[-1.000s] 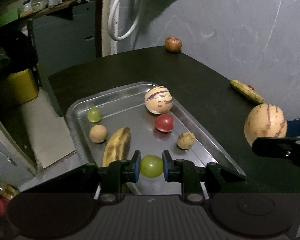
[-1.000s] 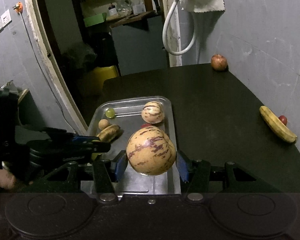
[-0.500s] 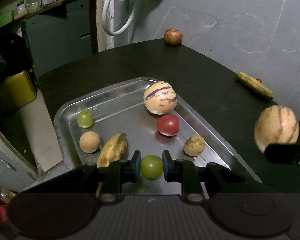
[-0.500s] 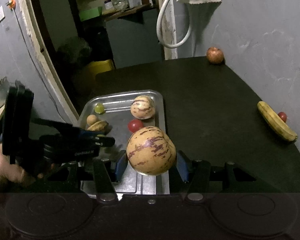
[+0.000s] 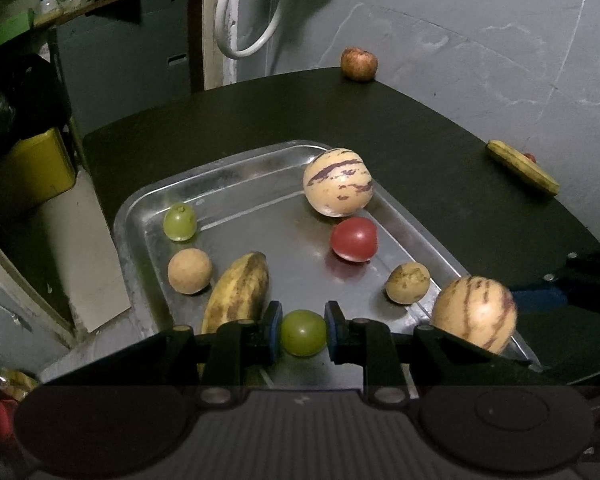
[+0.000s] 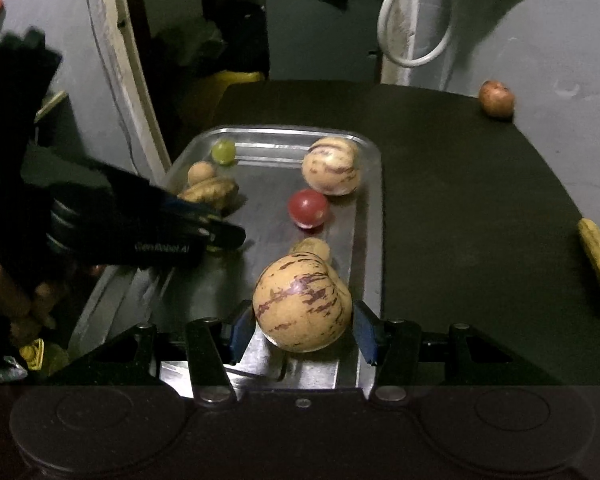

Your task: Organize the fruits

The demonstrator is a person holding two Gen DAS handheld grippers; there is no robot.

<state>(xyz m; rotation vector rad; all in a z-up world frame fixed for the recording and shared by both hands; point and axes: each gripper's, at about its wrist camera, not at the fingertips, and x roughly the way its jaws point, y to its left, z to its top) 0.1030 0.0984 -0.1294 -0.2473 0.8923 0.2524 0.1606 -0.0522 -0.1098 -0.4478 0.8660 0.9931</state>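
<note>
My left gripper (image 5: 303,332) is shut on a small green fruit (image 5: 303,333) just above the near end of the steel tray (image 5: 228,168). My right gripper (image 6: 303,326) is shut on a striped tan melon (image 6: 302,302), low over the tray's near right corner (image 6: 370,240); that melon (image 5: 476,314) also shows in the left wrist view. Lying in the tray are a second striped melon (image 5: 338,182), a red tomato (image 5: 354,239), a spotted banana (image 5: 238,294), a green fruit (image 5: 179,222) and two small tan fruits (image 5: 189,271) (image 5: 407,283).
On the dark table (image 5: 440,128) outside the tray lie a reddish apple (image 5: 358,63) at the far wall and a banana (image 5: 524,166) with a small red fruit by the right wall. A hand (image 6: 4,292) holds the left gripper. A yellow bin (image 5: 36,168) stands beyond the table's left edge.
The right gripper has come down and leftward with the melon, from beside the tray to just over its near right corner. The left gripper has edged a little lower, still holding the green fruit.
</note>
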